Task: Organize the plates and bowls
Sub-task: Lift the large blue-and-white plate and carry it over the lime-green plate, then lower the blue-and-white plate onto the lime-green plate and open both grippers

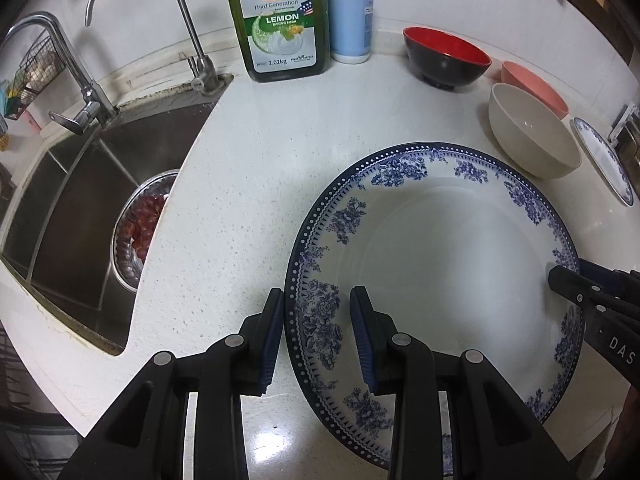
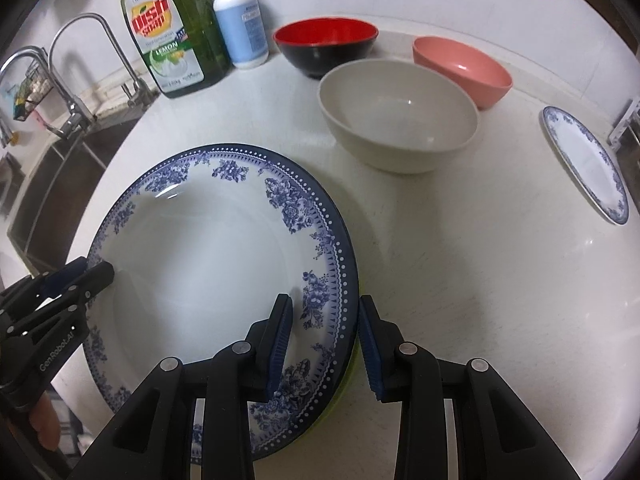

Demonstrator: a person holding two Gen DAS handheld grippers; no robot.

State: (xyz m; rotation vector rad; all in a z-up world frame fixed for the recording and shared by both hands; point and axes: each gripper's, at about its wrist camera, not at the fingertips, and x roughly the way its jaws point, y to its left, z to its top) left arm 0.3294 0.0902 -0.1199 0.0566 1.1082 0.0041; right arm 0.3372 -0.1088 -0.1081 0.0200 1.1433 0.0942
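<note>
A large blue-and-white floral plate [image 1: 436,264] [image 2: 208,264] lies on the white counter. My left gripper [image 1: 318,336] is open, its jaws straddling the plate's left rim. My right gripper [image 2: 324,344] is open, its jaws straddling the plate's right rim; a yellow-green edge shows under the plate there. Behind stand a cream bowl [image 1: 532,132] [image 2: 400,116], a pink bowl [image 1: 536,86] [image 2: 464,68] and a red-and-black bowl [image 1: 446,56] [image 2: 326,46]. A smaller blue-and-white plate [image 1: 604,160] [image 2: 586,162] lies at the right.
A green dish soap bottle [image 1: 280,20] [image 2: 172,36] and a white-blue pump bottle [image 1: 351,16] [image 2: 240,24] stand at the back wall. The steel sink [image 1: 80,208] with two faucets [image 1: 188,32] is at the left, holding a metal bowl of red fruit [image 1: 140,224].
</note>
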